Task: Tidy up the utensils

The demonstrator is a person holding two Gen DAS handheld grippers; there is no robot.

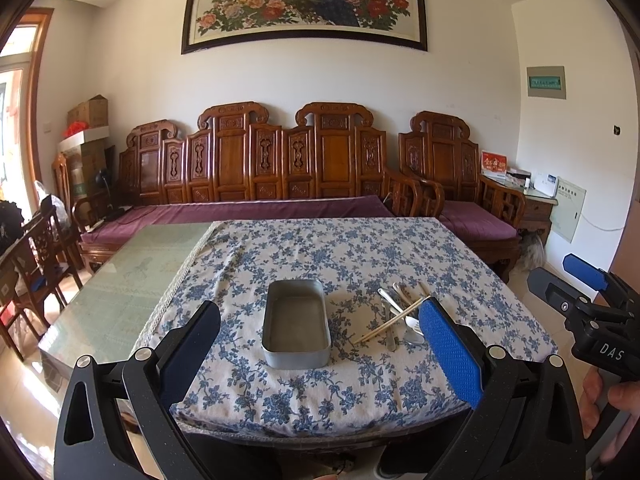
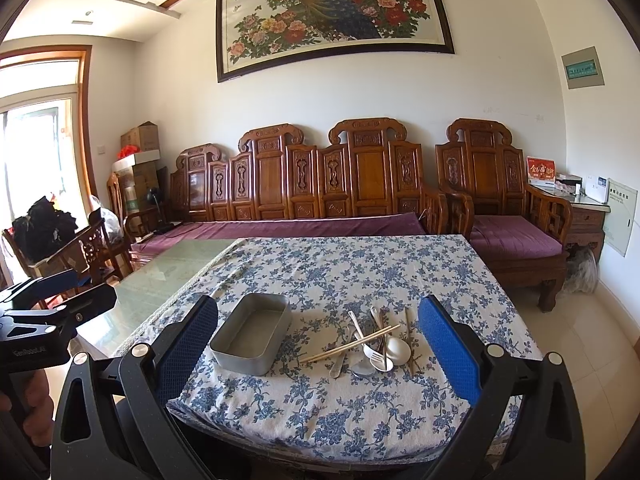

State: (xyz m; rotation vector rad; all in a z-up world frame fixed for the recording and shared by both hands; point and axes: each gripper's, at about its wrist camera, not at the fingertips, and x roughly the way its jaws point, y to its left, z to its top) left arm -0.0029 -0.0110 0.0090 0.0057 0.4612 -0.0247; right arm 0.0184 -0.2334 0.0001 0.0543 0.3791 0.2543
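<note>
An empty grey metal tin point(image 1: 296, 322) point(image 2: 252, 334) stands on the blue-flowered tablecloth near the table's front edge. Right of it lies a heap of utensils point(image 1: 402, 318) point(image 2: 372, 346): metal spoons, a fork and a pair of wooden chopsticks point(image 2: 350, 344) crossed over them. My left gripper point(image 1: 320, 344) is open and empty, held off the table's front edge before the tin. My right gripper point(image 2: 318, 340) is open and empty, held back from the front edge before the heap; it also shows at the right of the left wrist view point(image 1: 560, 280).
The cloth point(image 1: 340, 256) covers the right part of a glass-topped table point(image 1: 132, 276). A carved wooden bench point(image 1: 256, 168) with purple cushions and an armchair point(image 1: 460, 184) stand behind it. Chairs point(image 1: 36, 256) and boxes stand at the left.
</note>
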